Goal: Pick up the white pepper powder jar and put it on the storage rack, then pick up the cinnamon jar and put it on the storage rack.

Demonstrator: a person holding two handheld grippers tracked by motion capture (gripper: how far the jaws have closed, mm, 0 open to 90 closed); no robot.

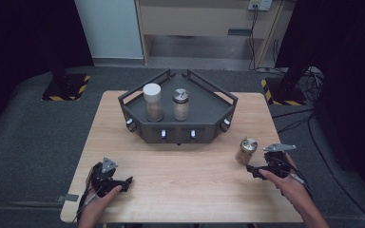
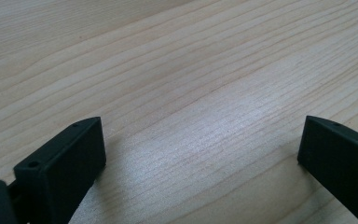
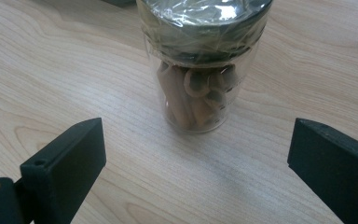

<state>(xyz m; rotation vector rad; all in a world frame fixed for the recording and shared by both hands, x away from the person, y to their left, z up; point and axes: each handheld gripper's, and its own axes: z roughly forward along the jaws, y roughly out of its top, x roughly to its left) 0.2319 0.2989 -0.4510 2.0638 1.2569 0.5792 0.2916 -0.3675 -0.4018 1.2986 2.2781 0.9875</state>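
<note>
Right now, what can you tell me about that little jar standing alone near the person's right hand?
The jar is small, clear, glass-like, upright on the wooden table, with a shiny metal-looking lid under crinkled film. Brown sticks, perhaps cinnamon, stand inside. The right gripper faces it with jaws wide apart, not touching.

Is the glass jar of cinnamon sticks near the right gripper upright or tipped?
Upright: the metal-lidded glass jar of cinnamon sticks stands on its base on the wooden table, lid up.

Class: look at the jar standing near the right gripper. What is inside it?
The jar holds brown rolled sticks, like cinnamon, standing upright behind the clear glass. Their tops are hidden by the dark lid and its shiny plastic wrap.
</note>
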